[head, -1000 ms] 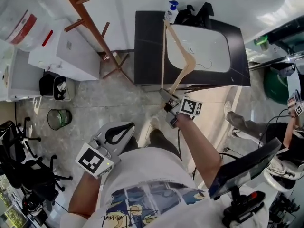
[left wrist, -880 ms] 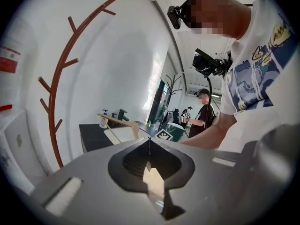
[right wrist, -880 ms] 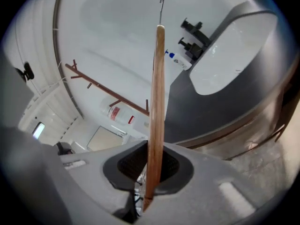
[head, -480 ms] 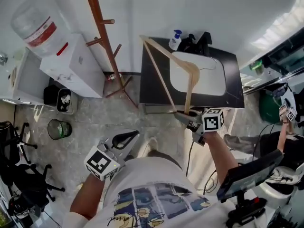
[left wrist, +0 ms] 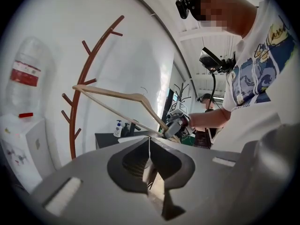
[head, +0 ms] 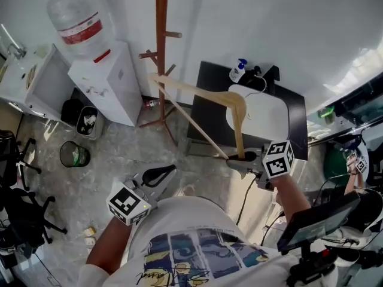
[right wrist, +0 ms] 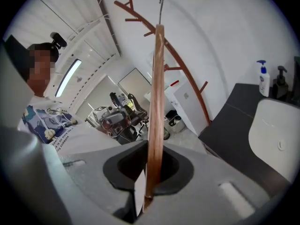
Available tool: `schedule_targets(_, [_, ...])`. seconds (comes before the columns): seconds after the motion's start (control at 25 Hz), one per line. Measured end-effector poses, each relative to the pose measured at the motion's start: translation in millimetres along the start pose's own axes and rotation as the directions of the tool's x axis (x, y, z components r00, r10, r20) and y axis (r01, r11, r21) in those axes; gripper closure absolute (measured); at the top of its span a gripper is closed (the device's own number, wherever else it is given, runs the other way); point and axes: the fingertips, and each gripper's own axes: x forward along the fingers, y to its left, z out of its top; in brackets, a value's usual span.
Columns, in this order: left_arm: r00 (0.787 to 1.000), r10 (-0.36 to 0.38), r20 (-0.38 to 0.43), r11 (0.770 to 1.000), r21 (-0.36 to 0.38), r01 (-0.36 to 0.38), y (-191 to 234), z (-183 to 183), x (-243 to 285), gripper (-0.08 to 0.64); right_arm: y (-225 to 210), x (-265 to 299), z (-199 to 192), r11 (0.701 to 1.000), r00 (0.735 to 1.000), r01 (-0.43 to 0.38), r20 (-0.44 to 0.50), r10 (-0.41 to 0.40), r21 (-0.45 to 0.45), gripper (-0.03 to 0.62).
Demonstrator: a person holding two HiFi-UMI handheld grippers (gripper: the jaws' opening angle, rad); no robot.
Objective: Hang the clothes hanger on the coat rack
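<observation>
A pale wooden clothes hanger is held up in the air, and my right gripper is shut on one end of it. Its long bar reaches left, and the far tip is close to the trunk of the brown wooden coat rack; whether they touch I cannot tell. In the right gripper view the hanger rises straight from between the jaws, with the coat rack behind it. My left gripper hangs low at my left, shut and empty. The left gripper view shows hanger and rack ahead.
A white water dispenser with a bottle stands left of the rack. Right of it is a black table with a white basin and spray bottle. A green bin, office chairs and another person are around.
My right gripper has risen and rolled, lifting the hanger from over the black table and swinging its far end left toward the coat rack. The left gripper has shifted only slightly.
</observation>
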Motion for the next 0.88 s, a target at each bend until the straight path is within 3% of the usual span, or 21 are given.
schedule_targets(0.36, [0.994, 0.096, 0.049, 0.995, -0.007, -0.096, 13, 0, -34, 0.557, -7, 72, 24, 0.995, 0.981, -0.077, -0.182, 0.064, -0.064, 0.561])
schedule_targets(0.88, [0.964, 0.243, 0.106, 0.970, -0.053, -0.238, 40, 4, -90, 0.557, -76, 149, 70, 0.993, 0.937, -0.036, -0.349, -0.004, -0.110, 0.561])
